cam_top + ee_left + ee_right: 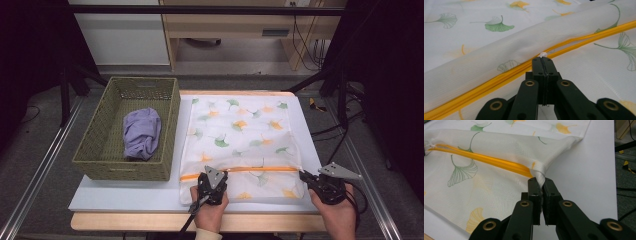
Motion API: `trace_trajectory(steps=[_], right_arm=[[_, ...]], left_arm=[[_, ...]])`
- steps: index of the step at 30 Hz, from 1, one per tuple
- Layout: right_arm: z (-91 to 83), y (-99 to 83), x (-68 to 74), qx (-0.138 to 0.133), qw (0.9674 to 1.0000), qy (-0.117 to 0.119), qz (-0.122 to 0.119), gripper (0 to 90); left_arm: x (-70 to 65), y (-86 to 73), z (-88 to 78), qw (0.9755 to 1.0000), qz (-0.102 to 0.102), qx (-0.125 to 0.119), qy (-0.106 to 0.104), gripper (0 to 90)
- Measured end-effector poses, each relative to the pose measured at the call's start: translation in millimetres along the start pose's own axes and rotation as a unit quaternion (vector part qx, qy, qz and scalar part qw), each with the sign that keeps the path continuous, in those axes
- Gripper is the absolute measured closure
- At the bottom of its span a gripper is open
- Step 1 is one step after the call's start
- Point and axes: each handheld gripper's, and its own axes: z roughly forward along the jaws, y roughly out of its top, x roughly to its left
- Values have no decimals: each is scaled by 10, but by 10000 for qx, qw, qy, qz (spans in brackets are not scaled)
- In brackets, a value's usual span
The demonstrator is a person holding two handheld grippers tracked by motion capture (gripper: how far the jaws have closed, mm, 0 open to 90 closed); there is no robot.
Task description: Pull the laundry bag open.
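I am working the yellow zipper (260, 170) of the white ginkgo-print laundry bag (240, 135), which lies flat on the worktop (125, 192) just right of the green woven basket (105, 165). The step in hand looks like running the zip along the bag's near edge, either opening it to load or closing it; I cannot tell which from how it lies.

My left gripper (543, 60) has its jaws closed tight, pad against pad, on the small white zipper pull (543, 54), which peeps out just above the tips. It sits on the zipper line, toward the end nearer the basket. My right gripper (540, 182) is clamped on the bag's corner (541, 173) at the end of the zipper farthest from the basket (a pinch of white mesh is bunched up between the jaws, which are nearly shut with only the cloth keeping them apart). The fabric rises in a taut ridge from that corner.

A lilac cloth (142, 132) lies crumpled inside the basket, well apart from the bag, and I judge it to be what goes into the bag.

The next move calls for keeping the right-hand pinch steady as an anchor so the mesh stays stretched, then drawing the pull straight along the yellow track without lifting it, since the little tab could slip out of my jaws.
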Motion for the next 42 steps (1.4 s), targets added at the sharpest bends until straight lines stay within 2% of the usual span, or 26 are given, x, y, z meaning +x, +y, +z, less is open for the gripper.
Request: trace_trajectory(steps=[11,16,20,23,42], right_arm=[[5,-6,-11,5,10000,0,-10,865],[7,-7,-17,32,10000,-11,22,865],[15,-5,-13,34,10000,-12,-40,865],[13,-9,-12,41,10000,-10,-7,865],[12,-16,-24,71,10000,-16,10,866]], left_arm=[[70,-23,-51,10000,-14,7,62,898],[145,-52,-86,9999,-79,21,99,898],[151,-54,-104,9999,-24,27,117,898],[167,-57,-113,9999,-62,34,119,897],[369,-149,-243,9993,-170,-10,330,898]])
